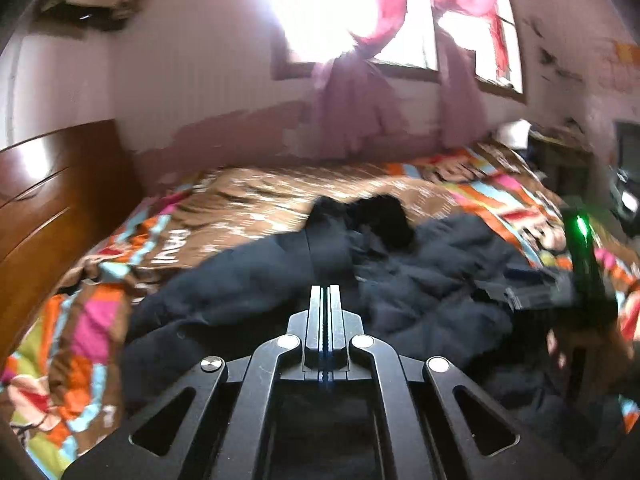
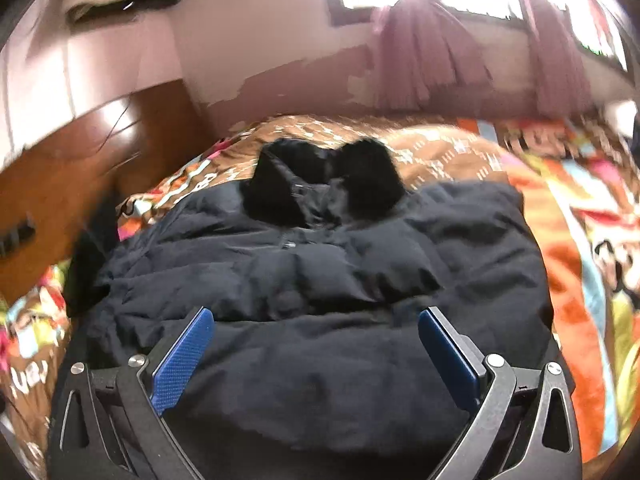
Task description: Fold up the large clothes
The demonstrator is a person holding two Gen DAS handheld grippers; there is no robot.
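Note:
A large dark navy puffer jacket lies spread across the bed, its black furry collar at the far end. In the right wrist view my right gripper hangs just above the jacket's near part, open, with its blue pads wide apart and no cloth pinched. In the left wrist view my left gripper is shut above the jacket, with no cloth showing between its fingers. The right gripper's body, with a green light, and a hand appear at the right edge of that view.
A bright patterned bedspread covers the bed around the jacket. A brown wooden headboard stands on the left. Behind the bed are a pink wall and a window with pink curtains. Cluttered furniture sits at far right.

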